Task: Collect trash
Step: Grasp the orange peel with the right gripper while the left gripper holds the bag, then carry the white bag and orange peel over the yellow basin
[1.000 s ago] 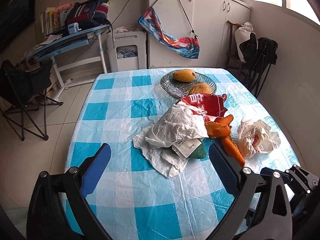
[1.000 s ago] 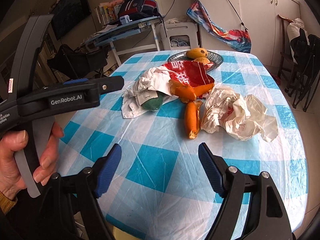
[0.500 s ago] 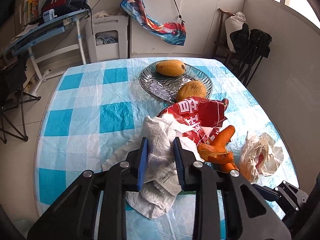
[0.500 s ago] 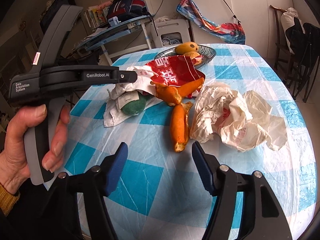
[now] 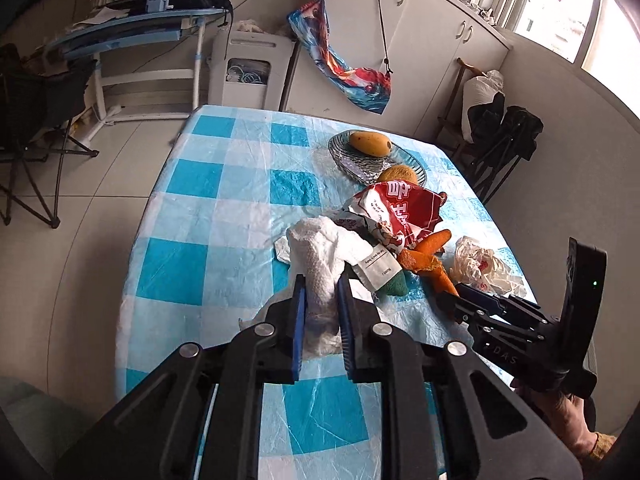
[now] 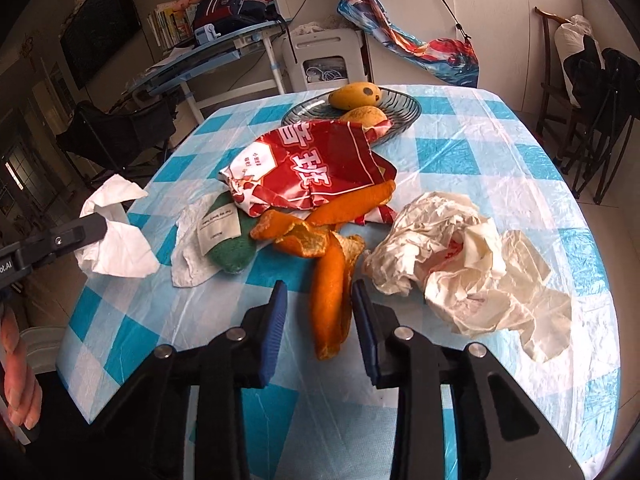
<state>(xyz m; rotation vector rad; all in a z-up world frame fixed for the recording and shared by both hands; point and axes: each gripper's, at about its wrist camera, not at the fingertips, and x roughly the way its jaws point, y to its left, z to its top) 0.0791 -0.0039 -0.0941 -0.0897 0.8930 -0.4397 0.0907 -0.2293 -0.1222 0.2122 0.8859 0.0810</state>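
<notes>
Two hand-held grippers work over the bench [image 5: 224,216] with its blue-and-white checked cloth. In the left wrist view, our left hand-held gripper [image 5: 321,280] at lower centre is closing, its blue pads pinching a white paper towel [image 5: 320,256]; the towel bunches between the jaws and spreads above them. In the right wrist view that same towel [image 6: 116,240] shows at the left edge, held clear of the trash pile. Our right hand-held gripper [image 6: 319,292] at lower centre is closing too, with a long strip of orange peel [image 6: 330,300] between its pads; we cannot tell whether the pads touch it. More peel [image 6: 304,236] lies just above it, touching a red snack wrapper [image 6: 312,168]. A green sponge [image 6: 232,252] with a white label rests left of the peel, and crumpled white paper [image 6: 460,264] sits to the right. At upper centre a glass dish [image 6: 404,110] carries two mangoes [image 6: 355,95].
</notes>
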